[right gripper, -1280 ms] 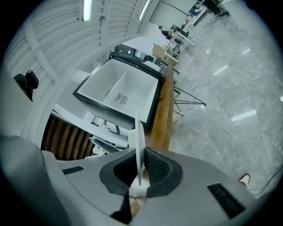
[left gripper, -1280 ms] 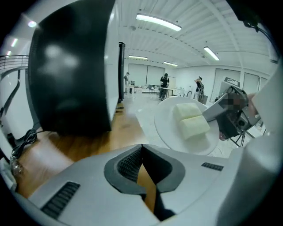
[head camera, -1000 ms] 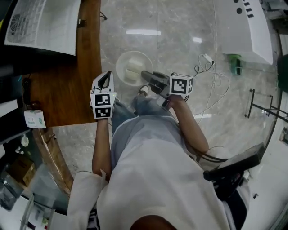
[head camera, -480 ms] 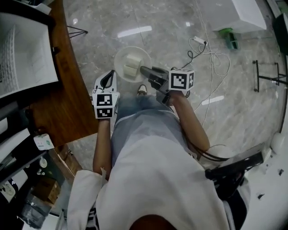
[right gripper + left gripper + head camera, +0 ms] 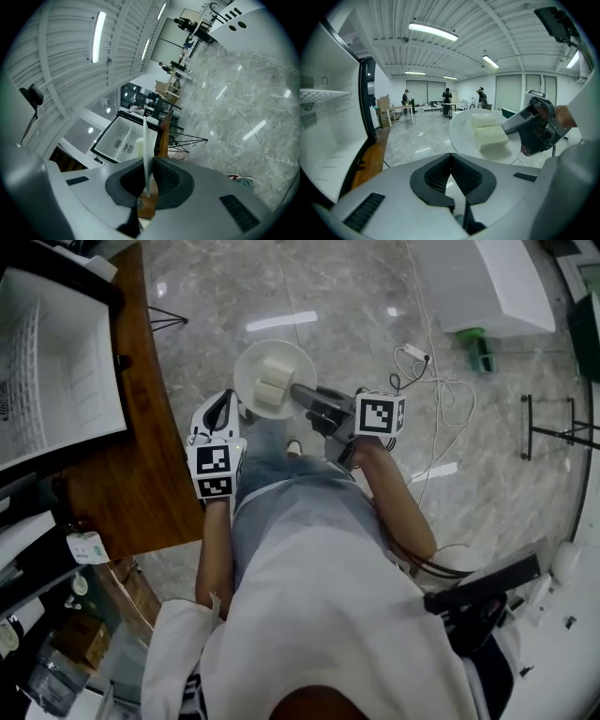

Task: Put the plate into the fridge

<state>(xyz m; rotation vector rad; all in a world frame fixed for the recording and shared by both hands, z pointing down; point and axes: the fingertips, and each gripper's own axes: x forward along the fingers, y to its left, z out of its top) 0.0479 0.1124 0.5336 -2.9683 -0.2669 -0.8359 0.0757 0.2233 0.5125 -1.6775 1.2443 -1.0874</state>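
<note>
A white plate point(image 5: 253, 376) carrying two pale blocks point(image 5: 272, 381) hangs over the marble floor in front of the person. My right gripper point(image 5: 298, 390) is shut on its right rim. In the right gripper view the plate point(image 5: 146, 136) shows edge-on between the pads. My left gripper point(image 5: 223, 401) is just left of the plate, apart from it, shut on nothing. The left gripper view has the plate point(image 5: 464, 131), the blocks point(image 5: 490, 137) and the right gripper point(image 5: 508, 126) ahead to the right. The open fridge point(image 5: 47, 381) stands at the left, its white inside point(image 5: 119, 136) showing.
A brown wooden strip point(image 5: 141, 465) runs along the fridge's front. White cables point(image 5: 441, 381), a green object point(image 5: 481, 348), a white cabinet point(image 5: 497, 277) and a black stand point(image 5: 553, 427) lie to the right. People stand far off point(image 5: 447, 96).
Both grippers and the plate have travelled on together, and the plate sits a little higher in the head view. The fridge's open inside now faces in from the left.
</note>
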